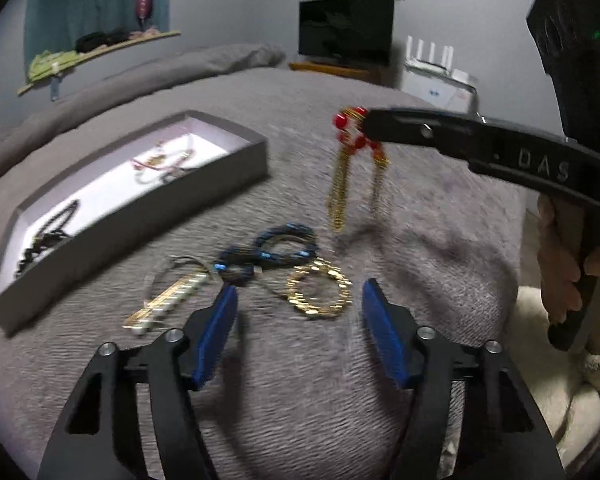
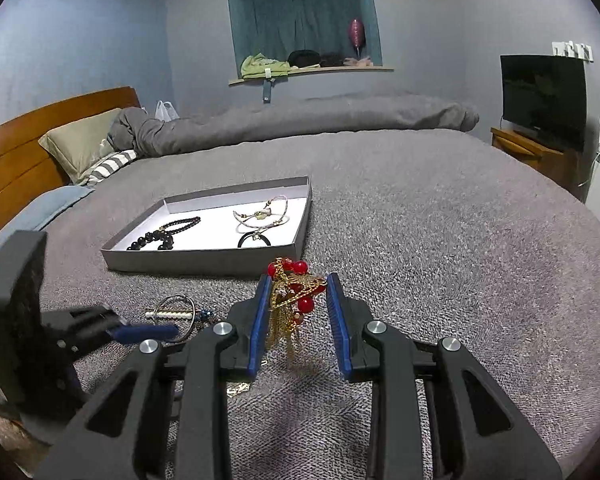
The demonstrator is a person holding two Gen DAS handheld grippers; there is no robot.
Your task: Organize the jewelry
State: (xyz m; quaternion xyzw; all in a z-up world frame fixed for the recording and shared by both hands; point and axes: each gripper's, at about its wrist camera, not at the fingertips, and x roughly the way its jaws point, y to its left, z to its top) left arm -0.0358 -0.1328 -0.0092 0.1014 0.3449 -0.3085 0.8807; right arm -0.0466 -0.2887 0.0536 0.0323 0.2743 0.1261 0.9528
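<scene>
The right gripper (image 2: 298,300) is pinched on a red-and-gold tassel piece (image 1: 354,152), holding it in the air above the bed (image 2: 440,240), its chains dangling. The left gripper (image 1: 296,320) gapes wide and empty over a gold chain (image 1: 320,292), beside a blue bracelet (image 1: 276,250) and a pearl bar (image 1: 168,304). The tray (image 2: 204,260) lies nearby with 3 pieces inside.

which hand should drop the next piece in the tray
Right: the right gripper already holds the red-bead gold piece lifted off the bed, facing the tray. The left gripper is open, holding nothing.
</scene>
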